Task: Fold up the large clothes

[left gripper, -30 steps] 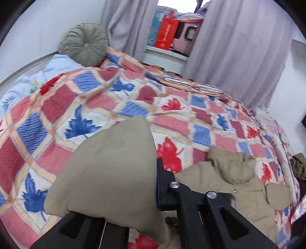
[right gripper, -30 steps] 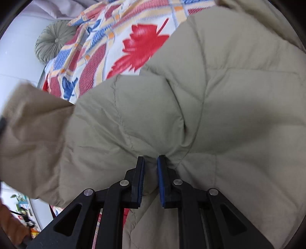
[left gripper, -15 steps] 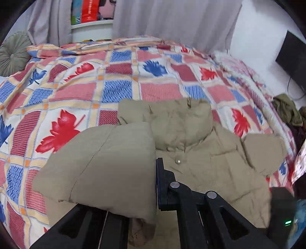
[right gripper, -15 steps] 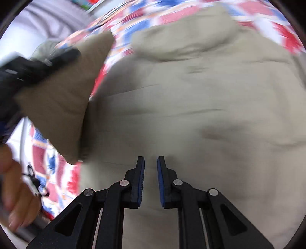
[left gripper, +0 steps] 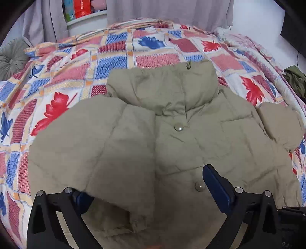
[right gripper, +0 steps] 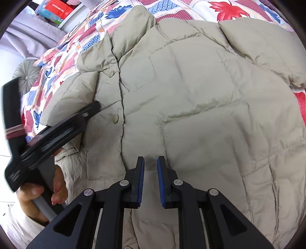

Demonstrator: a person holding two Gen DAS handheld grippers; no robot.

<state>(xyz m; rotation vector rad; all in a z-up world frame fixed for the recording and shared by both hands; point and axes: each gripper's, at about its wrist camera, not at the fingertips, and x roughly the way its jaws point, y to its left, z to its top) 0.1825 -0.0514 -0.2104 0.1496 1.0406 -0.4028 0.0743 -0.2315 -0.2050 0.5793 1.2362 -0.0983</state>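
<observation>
A khaki puffer jacket (left gripper: 191, 134) lies front up on the bed, collar (left gripper: 162, 86) toward the far side, snaps showing. Its left sleeve (left gripper: 95, 143) is folded across the chest. My left gripper (left gripper: 145, 183) hangs over that sleeve; its jaws are opening wide, the sleeve's cuff lies loose between them and no pad presses on it. The other sleeve (left gripper: 277, 124) sticks out to the right. My right gripper (right gripper: 151, 162) hovers over the jacket's lower front (right gripper: 191, 95), jaws narrowly parted with nothing between them. The left gripper (right gripper: 57, 130) shows in the right wrist view, held by a hand (right gripper: 38, 195).
A patchwork quilt (left gripper: 114, 63) with red and blue leaves covers the bed. A round grey cushion (left gripper: 11, 59) sits far left. A dark green garment (left gripper: 294, 78) lies at the right edge. Grey curtains (left gripper: 172, 9) and a sill with boxes (left gripper: 80, 9) stand behind.
My left gripper carried the sleeve over the jacket's chest, then opened and let it go. My right gripper let go of the pinched fabric and rose above the jacket.
</observation>
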